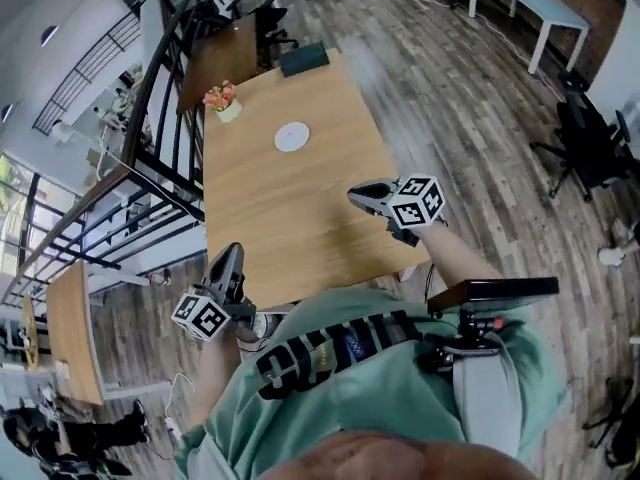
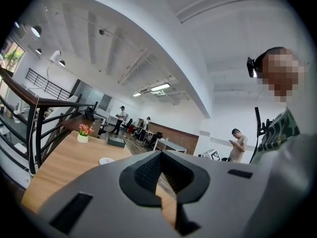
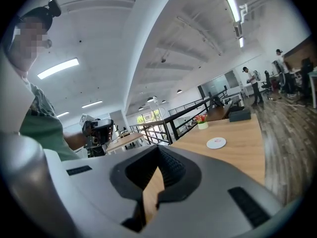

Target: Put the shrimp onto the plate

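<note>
A small white plate [image 1: 291, 137] lies on the far half of the long wooden table [image 1: 290, 218]. It also shows as a small plate [image 2: 106, 160] in the left gripper view and a small plate [image 3: 216, 143] in the right gripper view. A faint pink spot sits at its middle, too small to name. My left gripper [image 1: 231, 255] is shut and empty off the table's near left corner, with its jaw tips [image 2: 159, 153] closed together. My right gripper [image 1: 357, 196] is shut and empty above the near right edge, pointing across the table, and its tips [image 3: 158, 148] meet.
A small pot of flowers [image 1: 223, 101] and a dark box [image 1: 304, 59] stand at the table's far end. A black railing [image 1: 150, 158] runs along the left side. Office chairs [image 1: 590, 143] and a white table [image 1: 530, 8] stand on the wood floor to the right. People stand far off.
</note>
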